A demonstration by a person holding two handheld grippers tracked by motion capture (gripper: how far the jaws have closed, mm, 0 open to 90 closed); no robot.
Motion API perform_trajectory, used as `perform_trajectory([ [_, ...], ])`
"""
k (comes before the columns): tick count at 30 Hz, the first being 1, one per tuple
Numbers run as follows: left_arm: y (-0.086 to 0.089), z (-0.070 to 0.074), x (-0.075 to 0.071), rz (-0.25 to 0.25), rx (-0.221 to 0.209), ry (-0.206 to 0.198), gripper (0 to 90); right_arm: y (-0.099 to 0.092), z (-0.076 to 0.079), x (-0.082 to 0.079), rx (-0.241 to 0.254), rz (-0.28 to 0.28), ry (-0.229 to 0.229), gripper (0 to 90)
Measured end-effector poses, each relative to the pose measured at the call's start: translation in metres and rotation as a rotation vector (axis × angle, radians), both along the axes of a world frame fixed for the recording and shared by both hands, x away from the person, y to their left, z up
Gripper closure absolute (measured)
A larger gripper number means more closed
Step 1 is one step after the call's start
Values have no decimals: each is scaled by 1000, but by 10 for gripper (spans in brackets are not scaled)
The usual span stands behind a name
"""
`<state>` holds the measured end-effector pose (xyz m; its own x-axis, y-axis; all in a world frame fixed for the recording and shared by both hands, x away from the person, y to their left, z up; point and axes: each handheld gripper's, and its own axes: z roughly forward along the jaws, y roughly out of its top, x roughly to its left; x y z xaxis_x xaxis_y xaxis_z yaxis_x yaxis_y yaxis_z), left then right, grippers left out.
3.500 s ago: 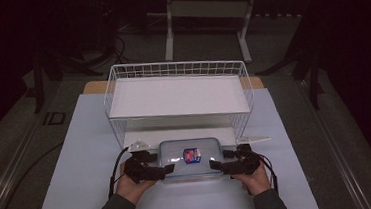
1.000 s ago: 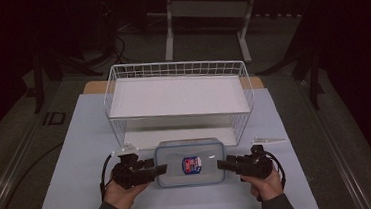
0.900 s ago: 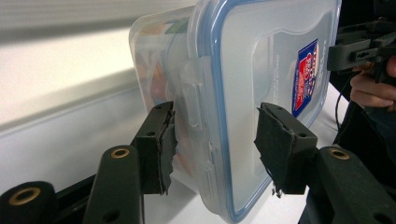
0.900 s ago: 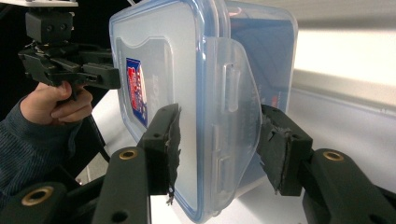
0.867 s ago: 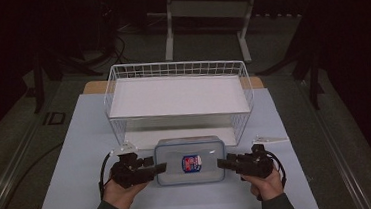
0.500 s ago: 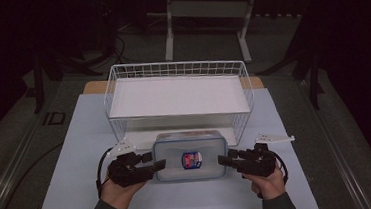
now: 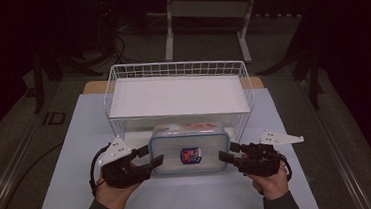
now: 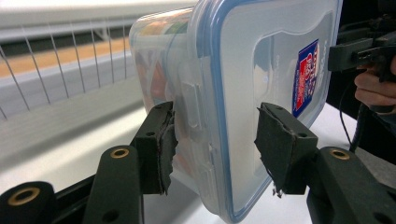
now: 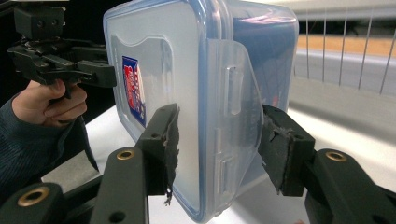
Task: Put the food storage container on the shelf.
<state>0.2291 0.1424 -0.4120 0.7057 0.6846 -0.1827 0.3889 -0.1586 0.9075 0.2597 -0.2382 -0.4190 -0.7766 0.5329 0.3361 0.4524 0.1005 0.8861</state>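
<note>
A clear plastic container (image 7: 189, 147) with a blue-rimmed lid and a red-and-blue label hangs a little above the white table, just in front of the wire basket (image 7: 175, 65). My left gripper (image 7: 152, 157) is shut on its left end, and my right gripper (image 7: 227, 151) is shut on its right end. In the left gripper view the jaws (image 8: 215, 140) clamp the container (image 8: 261, 70) across its side latch, one pad under it and one on the lid. The right gripper view has the same grip (image 9: 217, 144) on the other latch of the container (image 9: 187, 60). Coloured contents show faintly inside.
The white wire basket with a flat white floor stands at the back middle of the table (image 7: 76, 143). Behind the table are dark floor, cables and a metal stand (image 7: 206, 12). Bare table lies left, right and in front of the hands.
Both hands have risen with the container between them, lifting it off the table. It now hangs higher and closer to the basket's front wall.
</note>
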Motion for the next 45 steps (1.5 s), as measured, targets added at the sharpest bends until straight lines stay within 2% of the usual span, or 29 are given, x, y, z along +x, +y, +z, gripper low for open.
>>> perform_trajectory([
  [9, 1, 17, -4, -1, -16, -92, 475, 1, 24, -8, -18, -6, -123, 495],
  [15, 1, 31, -2, 1, -4, -140, 474, 2, 35, -6, -10, -7, -167, 496],
  [21, 3, 43, 3, 4, -14, -171, 474, 4, 50, -1, -13, -5, -207, 496],
  [34, 10, 66, 23, 40, -40, -208, 465, 13, 69, 21, 22, -10, -238, 496],
  [38, 11, 71, 33, 46, -49, -203, 463, 15, 75, 30, 21, -15, -241, 496],
  [45, 13, 71, 50, 60, -64, -180, 459, 18, 77, 48, 24, -25, -213, 493],
])
